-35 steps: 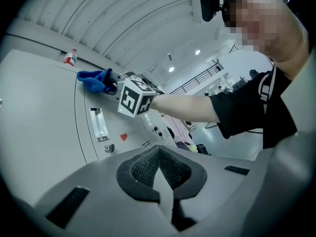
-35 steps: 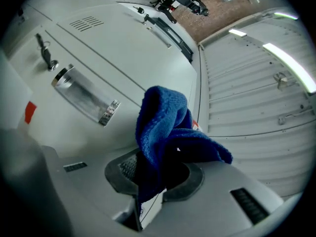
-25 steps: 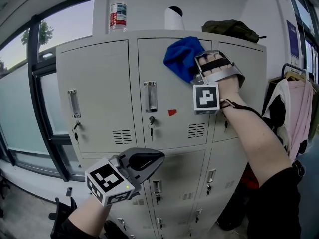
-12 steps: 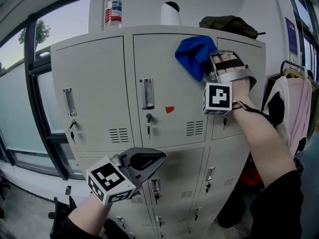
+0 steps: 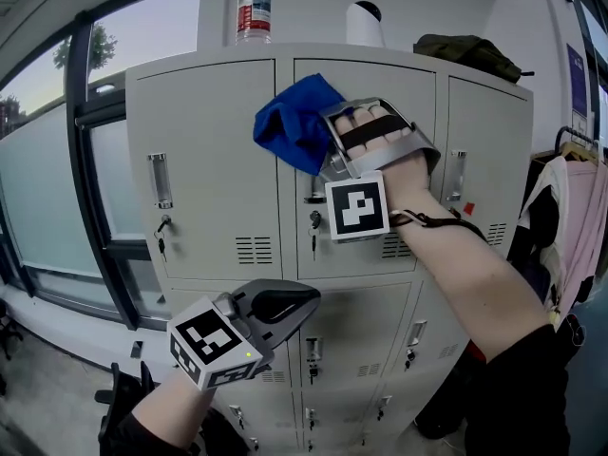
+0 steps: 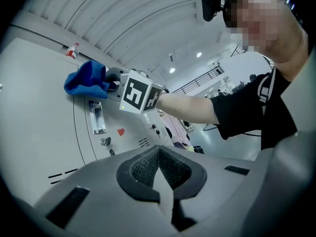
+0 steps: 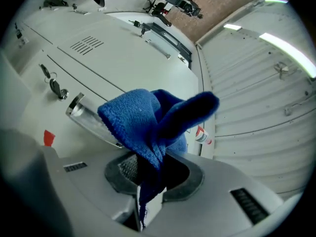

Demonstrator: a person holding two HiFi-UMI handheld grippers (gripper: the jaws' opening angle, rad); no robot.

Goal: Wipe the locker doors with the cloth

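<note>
Right gripper (image 5: 321, 160) is raised to the upper row of the locker doors (image 5: 214, 207). We see its jaws pinched on a fold of the blue cloth (image 5: 290, 122). The cloth bunches at the top of the middle door, over its handle (image 7: 79, 111), seemingly touching the metal. Left gripper (image 6: 159, 169) sits low and near, jaws pressed together, nothing between them.
</note>
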